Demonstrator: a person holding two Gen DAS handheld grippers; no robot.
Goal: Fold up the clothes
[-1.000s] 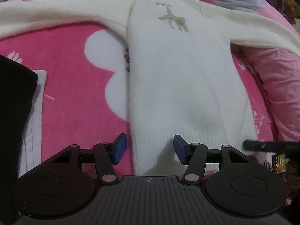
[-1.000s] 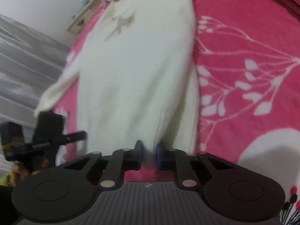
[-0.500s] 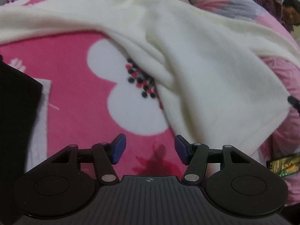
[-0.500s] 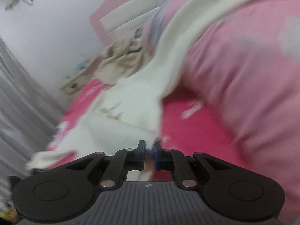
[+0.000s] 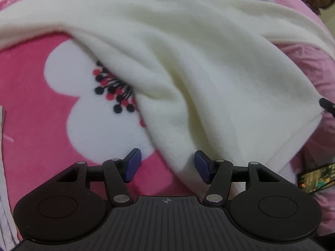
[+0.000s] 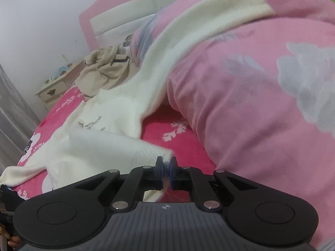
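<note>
Your right gripper (image 6: 166, 168) is clamped on the ribbed hem corner of the cream sweater (image 6: 117, 113), its blue pads pressed together with only a tuft of knit between them; the jaws have just been closing to this pinch. The held corner is raised off the bed, so the lower body of the sweater (image 5: 188, 67) runs as a slanted sheet from the gripper down to the pink blanket (image 6: 184, 138). One sleeve (image 6: 205, 14) lies draped up over the pale pink duvet (image 6: 261, 96) on the right of the right wrist view. Your left gripper (image 5: 166, 165) stands half open and holds nothing; the near edge of the sweater hangs between its jaws, close to the right-hand pad (image 5: 202, 167), and whether that pad touches the knit cannot be told. Beneath it the blanket (image 5: 31, 96) shows a white flower print (image 5: 88, 113) with red and black dots, partly covered by the sweater. Behind lie a beige garment (image 6: 100, 71), a pink-and-white headboard (image 6: 125, 10) and a cream nightstand (image 6: 54, 87).
</note>
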